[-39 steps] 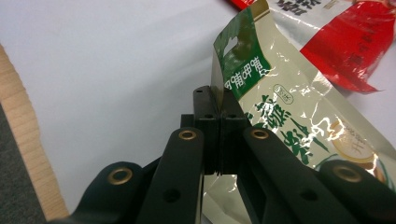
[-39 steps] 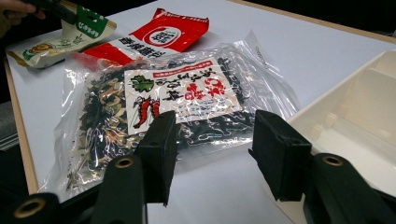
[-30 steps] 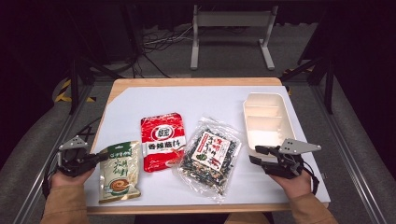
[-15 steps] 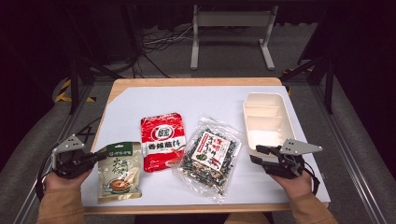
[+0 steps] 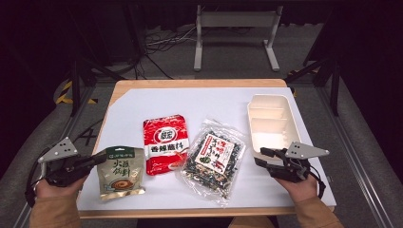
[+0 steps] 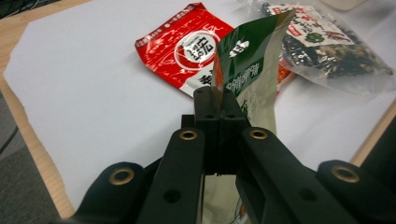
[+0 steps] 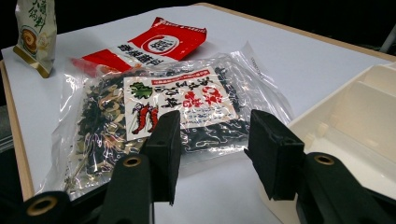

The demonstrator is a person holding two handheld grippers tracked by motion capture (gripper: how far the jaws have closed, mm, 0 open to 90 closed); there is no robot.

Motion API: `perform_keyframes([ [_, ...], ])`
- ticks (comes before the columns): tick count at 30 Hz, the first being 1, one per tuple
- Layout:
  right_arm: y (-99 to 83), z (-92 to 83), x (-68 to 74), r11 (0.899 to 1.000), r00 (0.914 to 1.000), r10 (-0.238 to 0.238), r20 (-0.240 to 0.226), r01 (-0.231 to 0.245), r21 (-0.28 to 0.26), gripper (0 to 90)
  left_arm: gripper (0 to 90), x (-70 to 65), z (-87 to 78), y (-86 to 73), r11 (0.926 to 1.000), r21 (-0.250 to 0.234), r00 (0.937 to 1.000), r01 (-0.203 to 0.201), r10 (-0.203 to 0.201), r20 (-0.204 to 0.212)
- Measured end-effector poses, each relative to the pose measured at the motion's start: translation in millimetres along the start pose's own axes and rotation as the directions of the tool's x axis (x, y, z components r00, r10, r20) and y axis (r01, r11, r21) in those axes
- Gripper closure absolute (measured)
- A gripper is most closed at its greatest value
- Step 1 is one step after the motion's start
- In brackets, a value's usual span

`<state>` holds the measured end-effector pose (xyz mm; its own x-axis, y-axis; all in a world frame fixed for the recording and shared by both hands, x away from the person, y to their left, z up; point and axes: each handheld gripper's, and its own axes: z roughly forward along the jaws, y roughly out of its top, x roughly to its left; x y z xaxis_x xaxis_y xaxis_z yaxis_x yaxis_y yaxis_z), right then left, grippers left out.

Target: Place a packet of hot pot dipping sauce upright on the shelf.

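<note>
Green sauce pouch (image 5: pixel 120 172) sits at the table's (image 5: pixel 157 86) left front edge, its upper left corner clamped between the closed jaws of the left gripper (image 5: pixel 97 159). Next come the red packet (image 5: pixel 165 143) and the clear bag of dried mix (image 5: pixel 212 159). At far right, the right gripper (image 5: pixel 263 157) hovers half open, gripping nothing, beside the cream tray (image 5: pixel 274 122).

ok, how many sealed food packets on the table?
3: green sauce pouch at left, clamped in the left gripper; glossy red packet mid-table; clear dried-mix bag right of it.
</note>
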<state>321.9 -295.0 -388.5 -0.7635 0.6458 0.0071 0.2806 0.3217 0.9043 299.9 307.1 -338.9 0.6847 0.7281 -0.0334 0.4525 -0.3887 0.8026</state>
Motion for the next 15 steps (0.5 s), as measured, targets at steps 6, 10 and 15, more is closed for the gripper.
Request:
perform_keyframes([
  [6, 0.6, -1.1, 1.2, 1.000, 0.9999, -0.011, -0.004, 0.011, -0.011, 54.0, 90.0, -8.8, -7.6, 6.9, 0.9995, -0.001, 0.9995, -0.032, 0.032, 0.004],
  [10, 0.7, -1.5, 1.1, 1.000, 0.9999, -0.010, -0.005, 0.010, -0.014, 54.0, 90.0, -12.9, -10.6, 10.3, 0.9990, -0.014, 0.9990, -0.042, 0.042, 0.013],
  [15, 0.7, -1.1, 0.9, 1.000, 0.9999, -0.007, -0.008, 0.007, -0.017, 54.1, 90.0, -18.5, -14.6, 16.4, 0.9976, -0.032, 0.9978, -0.062, 0.062, 0.023],
])
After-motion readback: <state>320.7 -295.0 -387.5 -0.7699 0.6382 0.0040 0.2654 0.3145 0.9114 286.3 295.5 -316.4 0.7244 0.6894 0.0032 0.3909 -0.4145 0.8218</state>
